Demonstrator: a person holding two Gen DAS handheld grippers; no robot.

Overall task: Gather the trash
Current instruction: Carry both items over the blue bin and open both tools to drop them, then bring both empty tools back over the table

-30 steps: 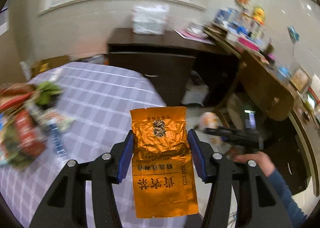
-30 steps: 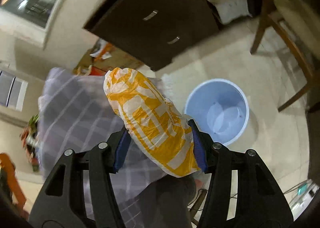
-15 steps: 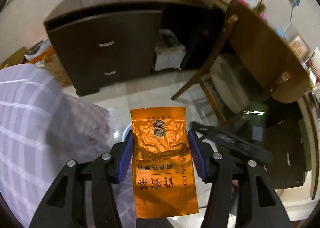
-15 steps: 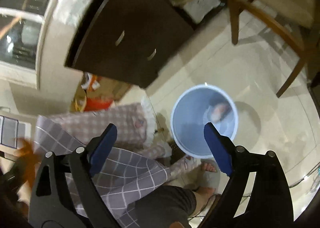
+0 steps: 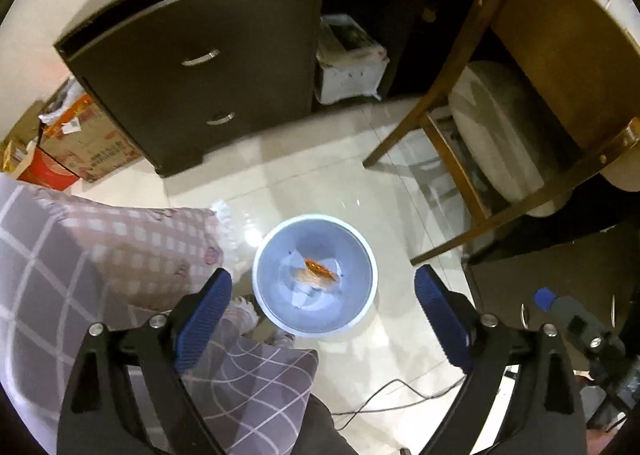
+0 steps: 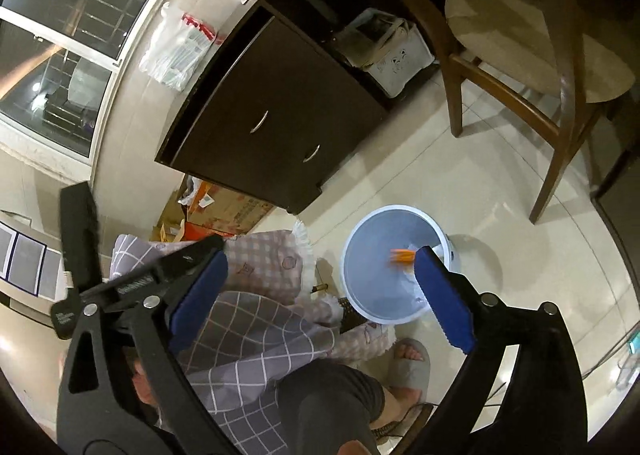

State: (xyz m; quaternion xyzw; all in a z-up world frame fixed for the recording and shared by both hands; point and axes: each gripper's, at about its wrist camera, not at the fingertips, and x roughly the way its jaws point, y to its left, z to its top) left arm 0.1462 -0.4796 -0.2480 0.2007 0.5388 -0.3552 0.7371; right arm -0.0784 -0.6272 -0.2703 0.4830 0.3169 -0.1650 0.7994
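A pale blue bin (image 5: 280, 319) stands on the tiled floor beside the table. My left gripper (image 5: 322, 275) hangs right above it, pointing steeply down. Its jaws are opening and nothing is between them. An orange foil packet (image 5: 318, 269) lies in the bin on crumpled pale wrappers. In the right wrist view the same bin (image 6: 360, 279) sits lower right, and the orange packet (image 6: 402, 256) shows as a blur inside it. My right gripper (image 6: 320, 255) is off to the side over the cloth edge. Its jaws are also opening, with nothing held.
A dark two-drawer cabinet (image 5: 200, 67) stands behind the bin, and a wooden chair (image 5: 500, 127) is to the right. Cardboard boxes (image 5: 80, 143) sit at the left. The checked tablecloth (image 5: 48, 275) hangs close by. A cable (image 5: 392, 395) crosses the floor near a person's slippered foot (image 6: 408, 359).
The left gripper swung from the table to above the bin and let the orange packet fall in. The right gripper let go of the yellow-and-white bag and spread wide.
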